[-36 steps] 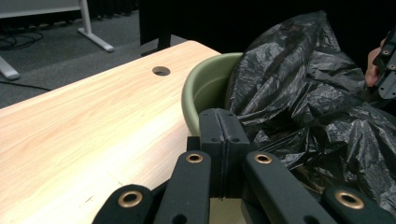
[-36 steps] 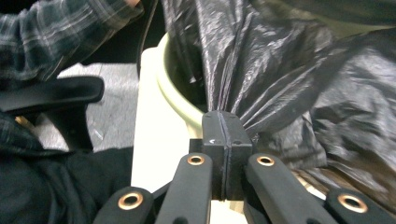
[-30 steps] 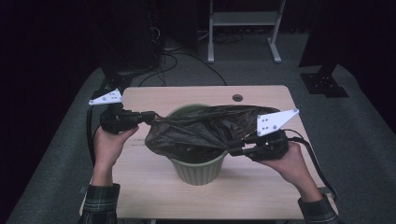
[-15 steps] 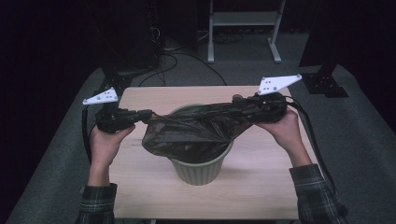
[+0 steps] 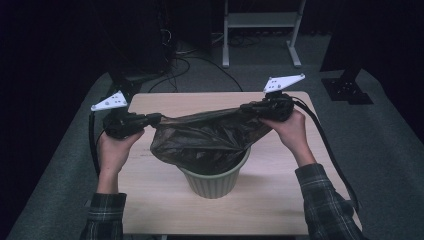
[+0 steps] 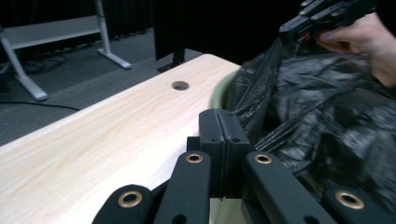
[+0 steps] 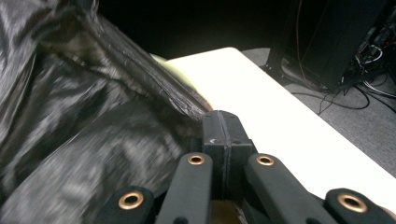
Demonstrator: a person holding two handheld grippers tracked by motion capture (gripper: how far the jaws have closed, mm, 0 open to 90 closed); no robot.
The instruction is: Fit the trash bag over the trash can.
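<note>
The black bin bag (image 5: pixel 207 137) hung over the green bin (image 5: pixel 215 177) in the middle of the table (image 5: pixel 150 200), its lower part already inside. The left gripper (image 5: pixel 155 119) was clamped on the bag's edge at one side, and the right gripper (image 5: pixel 246 107) had just closed its jaws on the opposite edge — probably to stretch the mouth wide enough to fit the rim.
</note>
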